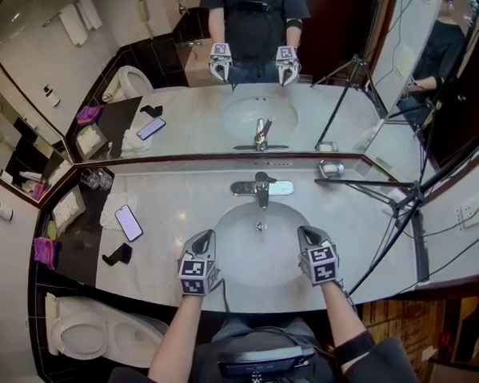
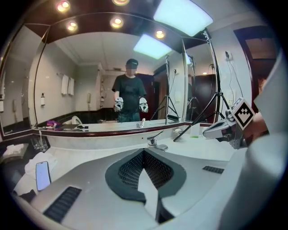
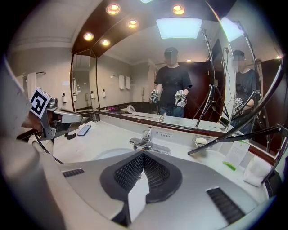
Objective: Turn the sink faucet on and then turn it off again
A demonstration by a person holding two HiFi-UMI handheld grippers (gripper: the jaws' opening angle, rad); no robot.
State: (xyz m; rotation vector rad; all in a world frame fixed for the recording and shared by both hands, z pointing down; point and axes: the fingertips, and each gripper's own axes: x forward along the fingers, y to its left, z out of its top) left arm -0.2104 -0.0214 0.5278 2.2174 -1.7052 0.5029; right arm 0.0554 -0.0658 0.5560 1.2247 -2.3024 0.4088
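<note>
Hovering above the near rim of the white oval sink basin, the two hand-held grippers stand side by side and well apart from each other. The left gripper is over the left part of the rim, and the right gripper is over the right part. Both point toward the mirror and slightly downward.

In the left gripper view the jaws of the left gripper are together, the dark ribbed pads meet at the tip and nothing is between them. In the right gripper view the jaws of the right gripper are also closed together and hold nothing.

The chrome single-lever sink faucet stands at the far edge of the basin, in the middle, close under the mirror. It is between the lines of the two grippers and ahead of them; neither gripper touches it. It is seen also beyond the jaws in both gripper views.

On the white marble table, at the left of the basin, a smartphone with a bright screen lies on a white cloth. A small chrome soap dish stands at the right of the faucet, near a black tripod leg.
</note>
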